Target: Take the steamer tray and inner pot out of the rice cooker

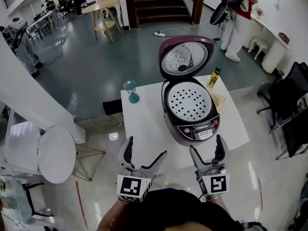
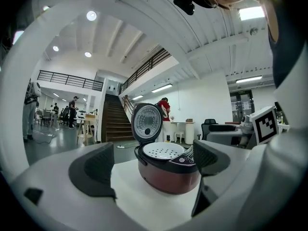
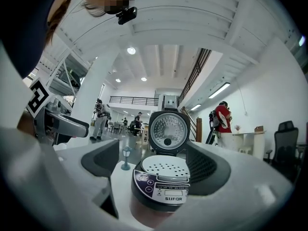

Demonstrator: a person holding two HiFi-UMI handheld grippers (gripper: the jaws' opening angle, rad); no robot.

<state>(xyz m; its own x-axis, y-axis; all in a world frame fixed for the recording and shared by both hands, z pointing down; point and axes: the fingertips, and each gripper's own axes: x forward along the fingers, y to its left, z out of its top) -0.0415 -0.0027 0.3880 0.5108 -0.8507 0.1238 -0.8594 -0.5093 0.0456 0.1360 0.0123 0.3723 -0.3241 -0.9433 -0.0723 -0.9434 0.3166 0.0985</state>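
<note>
- Steamer tray (image 1: 188, 101) is the first lift: our left gripper (image 1: 146, 148) and right gripper (image 1: 207, 144) hover at the near tabletop (image 1: 144, 129) edge, fingers spread, holding nothing.
- We judge it best to pinch opposite rims and raise it level.
- White and perforated, it sits in the maroon rice cooker (image 1: 198, 128), right of mid-tabletop, presumably covering the inner pot.
- Beyond, the lid (image 1: 185, 57) stands open.

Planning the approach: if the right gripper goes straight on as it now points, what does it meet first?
Most likely the control panel of the rice cooker, centred between the open jaws of the right gripper; depth is unclear.
</note>
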